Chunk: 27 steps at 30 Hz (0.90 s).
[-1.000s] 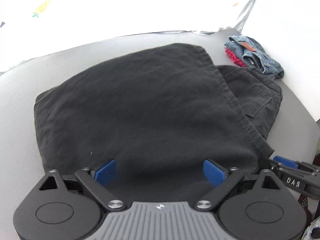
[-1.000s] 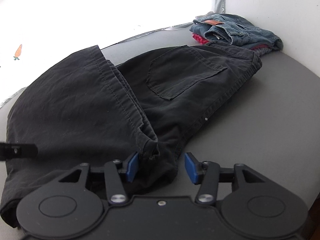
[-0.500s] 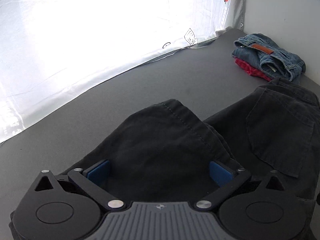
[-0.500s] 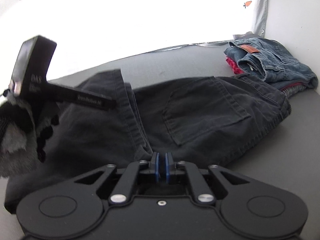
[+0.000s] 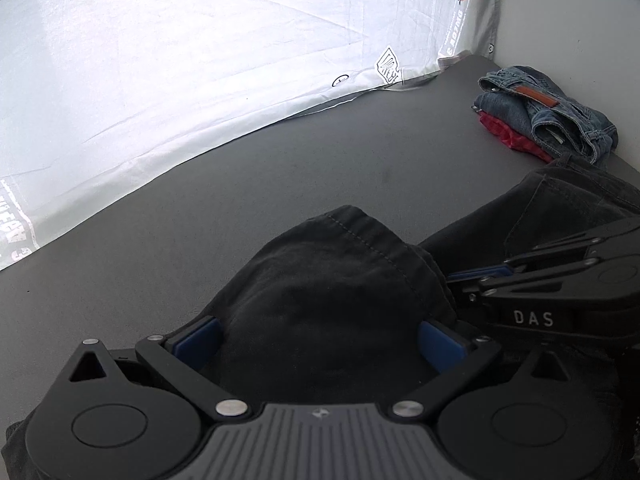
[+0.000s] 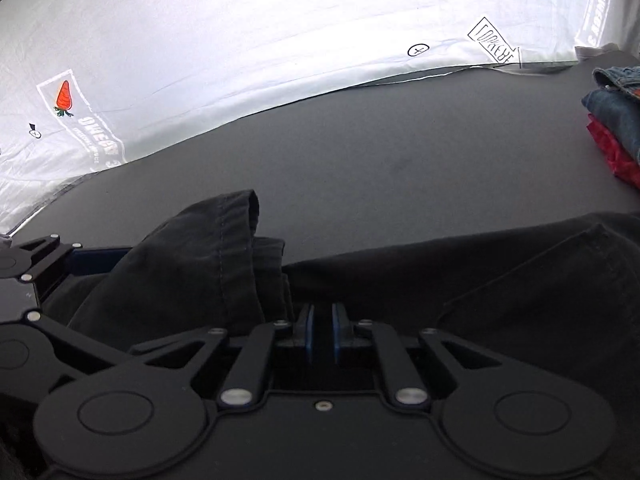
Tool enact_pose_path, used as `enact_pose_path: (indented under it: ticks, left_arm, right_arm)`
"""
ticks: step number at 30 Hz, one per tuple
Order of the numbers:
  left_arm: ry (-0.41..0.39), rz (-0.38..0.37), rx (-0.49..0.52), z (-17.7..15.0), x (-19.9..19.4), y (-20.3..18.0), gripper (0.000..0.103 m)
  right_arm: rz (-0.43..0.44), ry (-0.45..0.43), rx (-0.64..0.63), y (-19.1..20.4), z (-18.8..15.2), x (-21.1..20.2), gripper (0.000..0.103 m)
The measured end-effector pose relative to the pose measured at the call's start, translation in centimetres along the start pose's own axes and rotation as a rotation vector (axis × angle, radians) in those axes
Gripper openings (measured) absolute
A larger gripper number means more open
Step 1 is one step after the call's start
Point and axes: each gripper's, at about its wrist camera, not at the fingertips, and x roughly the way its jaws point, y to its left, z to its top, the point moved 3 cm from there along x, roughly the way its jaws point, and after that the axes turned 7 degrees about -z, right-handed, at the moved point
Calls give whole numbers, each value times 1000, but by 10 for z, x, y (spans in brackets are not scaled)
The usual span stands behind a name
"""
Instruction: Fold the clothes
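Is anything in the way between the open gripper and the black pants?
No, nothing visible is in the way. The left gripper is open, and the black pants already bulge up between its blue pads. The right gripper beside it is shut on the same pants.

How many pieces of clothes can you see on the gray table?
3: black pants in front, under the grippers; blue jeans folded in the far right corner; something red beneath the jeans. More could be hidden in that pile.
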Motion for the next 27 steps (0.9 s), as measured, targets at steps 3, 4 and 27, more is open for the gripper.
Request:
enact_pose_path:
  ticks: [3,4,27]
  left_arm:
    - [-13,-18,-30,0,-2,6,103]
    - [-16,-21,-40,0,-2,7,103]
    - [37,-197,-38,7,-50,-59,103]
  right_arm:
    - [9,52,5,-6,-23,-21,6]
    - [0,53,-20,-7,-38,-33,5]
    - [-202,-154,832,-235,-95,-132,66]
